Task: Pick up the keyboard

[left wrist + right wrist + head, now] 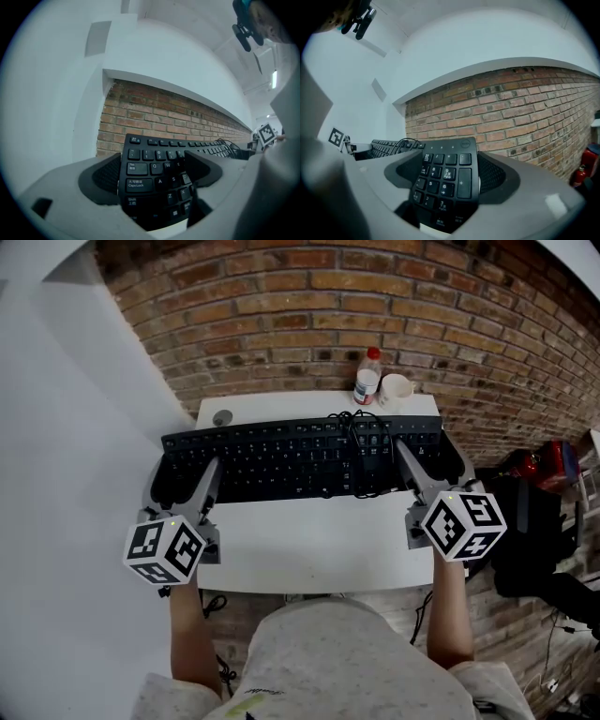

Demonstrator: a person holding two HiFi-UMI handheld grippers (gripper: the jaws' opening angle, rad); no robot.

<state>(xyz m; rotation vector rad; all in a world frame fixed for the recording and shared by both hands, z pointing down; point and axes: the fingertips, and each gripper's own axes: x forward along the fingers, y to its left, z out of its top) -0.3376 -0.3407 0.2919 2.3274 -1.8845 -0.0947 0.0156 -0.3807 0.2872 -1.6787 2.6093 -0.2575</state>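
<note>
Left gripper (154, 174): gripped the keyboard (281, 460) at its left end
Right gripper (449, 177): gripped its numpad end
Lift: both ends needed raising level

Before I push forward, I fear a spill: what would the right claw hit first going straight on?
The right claw grips the keyboard; beyond that, probably the mug, though depth is unclear.
</note>
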